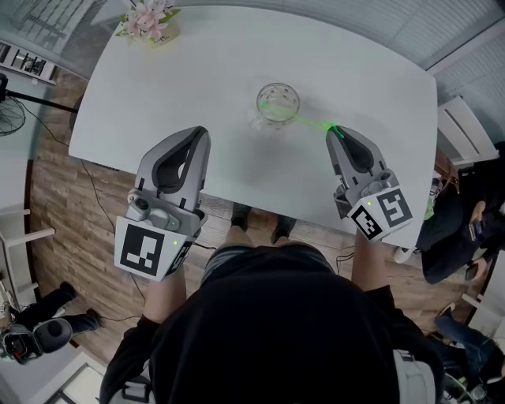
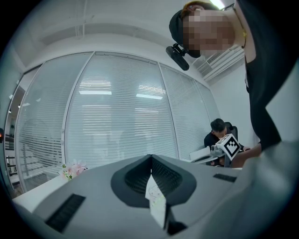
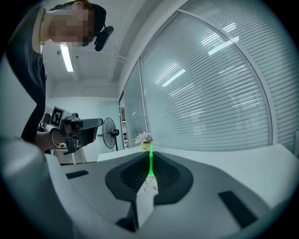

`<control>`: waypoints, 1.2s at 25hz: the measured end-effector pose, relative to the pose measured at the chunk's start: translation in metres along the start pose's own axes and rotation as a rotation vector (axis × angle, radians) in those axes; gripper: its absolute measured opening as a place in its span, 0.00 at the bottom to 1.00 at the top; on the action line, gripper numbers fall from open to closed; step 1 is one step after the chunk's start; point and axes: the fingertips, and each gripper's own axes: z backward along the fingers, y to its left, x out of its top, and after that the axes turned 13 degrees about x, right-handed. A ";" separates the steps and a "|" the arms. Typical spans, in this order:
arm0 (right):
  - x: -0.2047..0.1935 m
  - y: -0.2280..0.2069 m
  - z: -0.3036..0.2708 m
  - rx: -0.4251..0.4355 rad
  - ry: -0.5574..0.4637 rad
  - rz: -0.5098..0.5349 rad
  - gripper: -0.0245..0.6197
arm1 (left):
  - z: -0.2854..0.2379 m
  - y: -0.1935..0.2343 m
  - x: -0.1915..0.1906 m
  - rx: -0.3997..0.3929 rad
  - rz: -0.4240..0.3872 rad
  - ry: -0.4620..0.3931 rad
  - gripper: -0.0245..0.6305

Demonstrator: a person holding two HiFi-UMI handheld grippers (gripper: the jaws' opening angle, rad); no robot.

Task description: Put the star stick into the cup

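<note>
A clear glass cup (image 1: 278, 104) stands on the white table (image 1: 158, 87), past the middle. The thin green star stick (image 1: 306, 121) runs from the tip of my right gripper (image 1: 332, 131) up-left to the cup, its far end within the cup's outline. In the right gripper view the jaws (image 3: 150, 175) are shut on the star stick (image 3: 151, 161), which points straight ahead. My left gripper (image 1: 198, 134) hovers at the table's near edge, left of the cup, shut and holding nothing. In the left gripper view its jaws (image 2: 151, 158) meet at the tips.
A small pot of pink flowers (image 1: 149, 21) sits at the table's far left corner. A person (image 1: 454, 229) sits to the right of the table. A fan (image 3: 111, 130) stands on the wooden floor at the left.
</note>
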 end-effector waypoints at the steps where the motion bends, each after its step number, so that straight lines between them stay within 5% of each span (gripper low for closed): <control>1: 0.000 0.000 0.000 -0.001 0.001 -0.001 0.07 | 0.000 0.000 -0.001 -0.001 0.001 0.003 0.05; 30: 0.016 -0.004 0.009 -0.093 -0.055 0.007 0.26 | -0.009 0.004 0.001 -0.058 -0.021 0.006 0.05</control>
